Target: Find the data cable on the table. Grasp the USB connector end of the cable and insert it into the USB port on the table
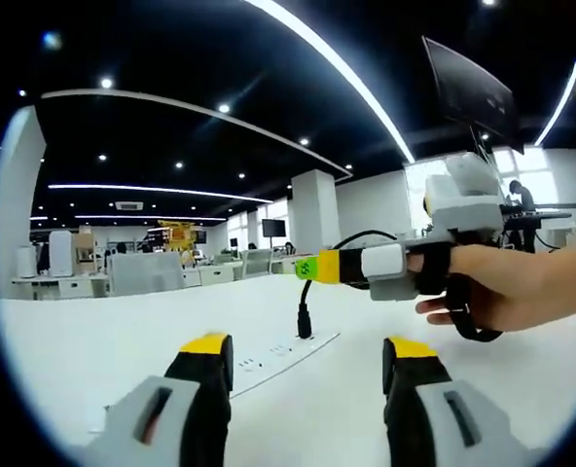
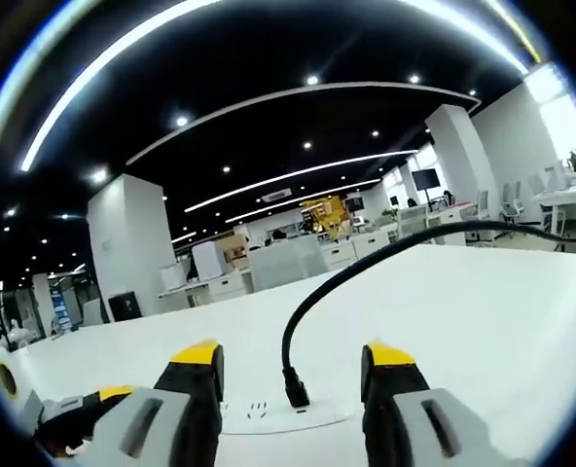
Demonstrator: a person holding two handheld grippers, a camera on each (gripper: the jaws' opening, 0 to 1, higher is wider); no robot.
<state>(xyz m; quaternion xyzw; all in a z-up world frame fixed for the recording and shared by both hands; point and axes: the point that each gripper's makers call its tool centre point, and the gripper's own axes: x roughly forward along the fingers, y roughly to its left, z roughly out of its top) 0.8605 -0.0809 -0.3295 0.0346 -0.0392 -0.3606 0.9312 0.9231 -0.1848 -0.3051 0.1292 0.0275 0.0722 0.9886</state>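
**Data cable (image 2: 287,341) upright on the socket strip (image 2: 269,416); both jaw pairs wide**

In your right gripper view, the black cable comes in from the right edge, arcs across the white table (image 2: 483,321) and bends straight down; its USB connector (image 2: 295,392) stands upright low in the frame, with its tip meeting the flat white strip; you cannot tell from here whether it is fully seated. Your right gripper (image 2: 293,355) has its yellow-tipped jaws spread wide, one on each side of the connector and neither touching it.

In your left gripper view, the same connector (image 1: 305,321) stands on the strip (image 1: 269,362) at centre frame, just above the gap between your own jaws; the cable (image 1: 304,292) rises from it and loops off to the right. Your left gripper (image 1: 307,348) is also spread wide and holds nothing, its tips low over the table (image 1: 123,350) near the strip's close end. Your right gripper (image 1: 312,266) reaches in from the right of this frame, carried in your hand (image 1: 492,287); its green and yellow tip sits above the connector, right at the rising cable.

Behind, in the upper right, a dark monitor (image 1: 468,88) hangs above; rows of desks (image 1: 162,272) line the far left under long ceiling light strips.
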